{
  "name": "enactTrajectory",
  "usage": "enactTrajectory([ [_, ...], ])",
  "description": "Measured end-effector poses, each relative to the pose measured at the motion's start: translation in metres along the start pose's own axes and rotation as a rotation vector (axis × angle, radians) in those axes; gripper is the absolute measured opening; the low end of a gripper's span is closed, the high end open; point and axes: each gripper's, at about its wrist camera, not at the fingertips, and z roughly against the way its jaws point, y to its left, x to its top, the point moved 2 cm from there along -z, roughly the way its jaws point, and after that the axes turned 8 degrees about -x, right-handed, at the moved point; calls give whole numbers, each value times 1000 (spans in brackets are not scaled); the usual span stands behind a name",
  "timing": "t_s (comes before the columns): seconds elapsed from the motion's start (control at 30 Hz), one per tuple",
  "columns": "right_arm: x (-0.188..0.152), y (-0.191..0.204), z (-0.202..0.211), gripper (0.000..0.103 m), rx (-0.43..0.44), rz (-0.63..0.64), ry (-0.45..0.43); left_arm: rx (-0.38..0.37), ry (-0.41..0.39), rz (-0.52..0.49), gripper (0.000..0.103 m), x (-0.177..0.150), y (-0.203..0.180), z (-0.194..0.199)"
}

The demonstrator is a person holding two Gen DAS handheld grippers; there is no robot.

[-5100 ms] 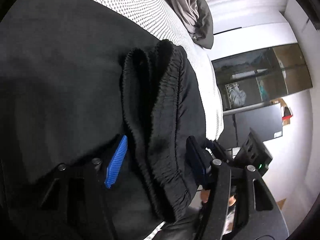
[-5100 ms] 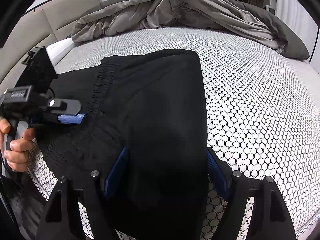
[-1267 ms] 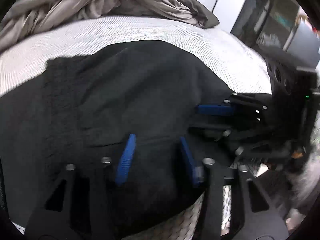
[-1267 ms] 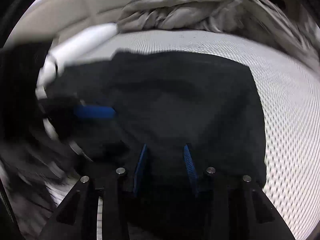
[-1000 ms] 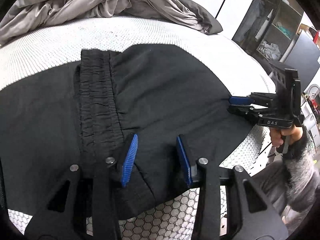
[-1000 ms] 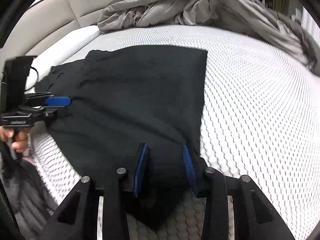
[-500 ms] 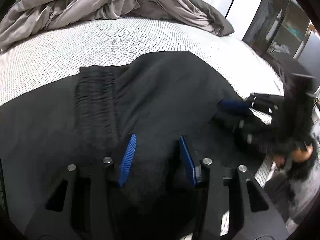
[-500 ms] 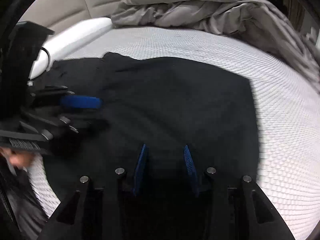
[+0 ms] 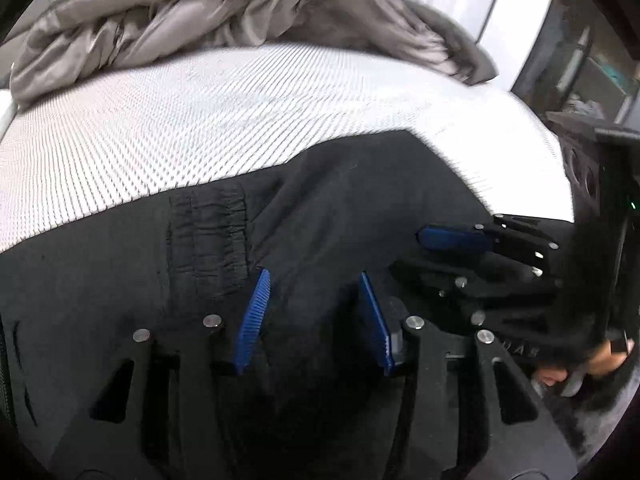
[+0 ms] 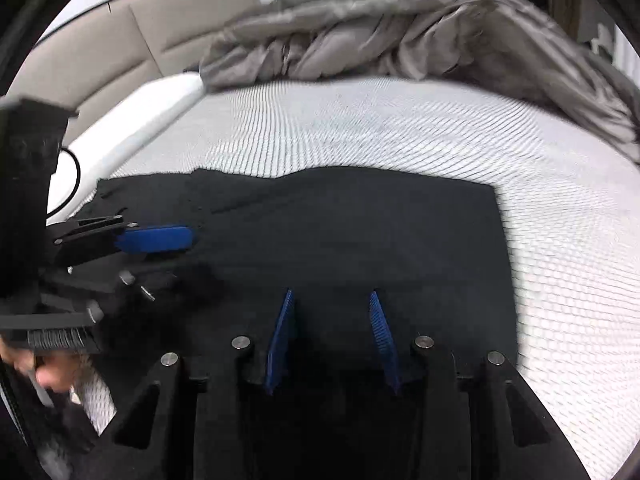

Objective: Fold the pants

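Left wrist view: my left tongs [image 9: 312,312] sit low in the frame with their blue pads parted, and a raised fold of the black pants [image 9: 340,208] runs up between them; whether the pads actually pinch the cloth I cannot tell. The pants lie spread on the white honeycomb mattress [image 9: 200,120], long axis running left to right across the frame, the gathered waistband [image 9: 208,240] standing as a vertical band left of centre. My right tongs [image 9: 460,240] enter from the right edge, pointing left over the cloth. A rumpled grey duvet [image 9: 240,12] fills the top.

Right wrist view: my right tongs [image 10: 332,340] stand partly apart at bottom centre, dark cloth between the pads, grip again unclear. The pants stretch left to right, square corner at the right. My left tongs [image 10: 156,238] point rightward from the left edge, my hand [image 10: 44,372] below.
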Motion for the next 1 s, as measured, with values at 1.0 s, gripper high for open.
enactTrajectory([
  [1.0, 24, -42, -30, 40, -305, 14, 26, 16, -70, 31, 32, 10, 34, -9],
])
